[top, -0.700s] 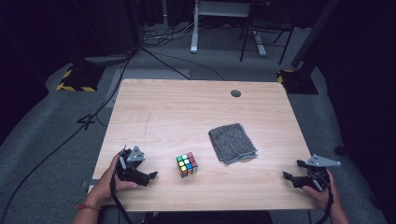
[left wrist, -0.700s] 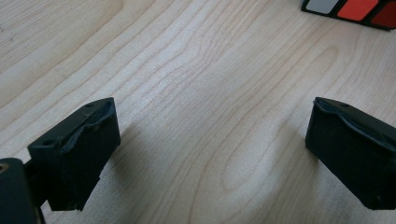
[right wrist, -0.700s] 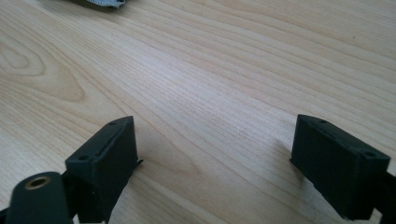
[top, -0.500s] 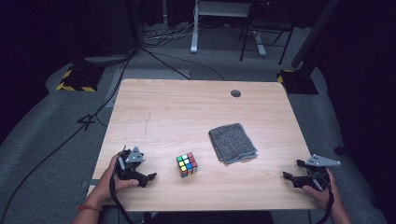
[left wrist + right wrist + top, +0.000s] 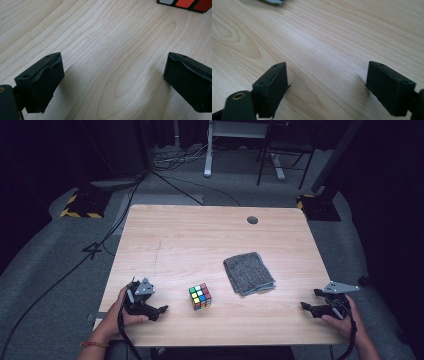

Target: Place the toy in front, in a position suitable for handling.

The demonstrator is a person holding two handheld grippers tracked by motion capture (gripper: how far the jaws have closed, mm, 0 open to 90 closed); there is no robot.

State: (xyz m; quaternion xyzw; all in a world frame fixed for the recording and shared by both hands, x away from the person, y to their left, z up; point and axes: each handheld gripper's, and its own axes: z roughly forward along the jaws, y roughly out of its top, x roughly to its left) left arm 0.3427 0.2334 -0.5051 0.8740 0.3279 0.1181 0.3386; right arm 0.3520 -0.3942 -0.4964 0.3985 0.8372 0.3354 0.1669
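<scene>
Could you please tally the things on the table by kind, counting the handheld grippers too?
Cube: 1
Cloth: 1
Grippers: 2, left gripper and right gripper, both with jaws open and nothing between them
Total: 4

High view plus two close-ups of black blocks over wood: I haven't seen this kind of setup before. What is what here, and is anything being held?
There is no robot. A person sits at a wooden table and holds a hand-held two-jaw tool in each hand: the left gripper and the right gripper. The high view comes from a fixed camera above the person. Each close-up comes from a camera riding on one gripper; the black blocks are that gripper's own jaws. In both close-ups the jaws stand wide apart over bare wood, so nothing is held. On the table lie a colourful puzzle cube, nearer the left gripper, and a folded grey cloth to its right. The cube's edge peeks into the left gripper view.
</scene>
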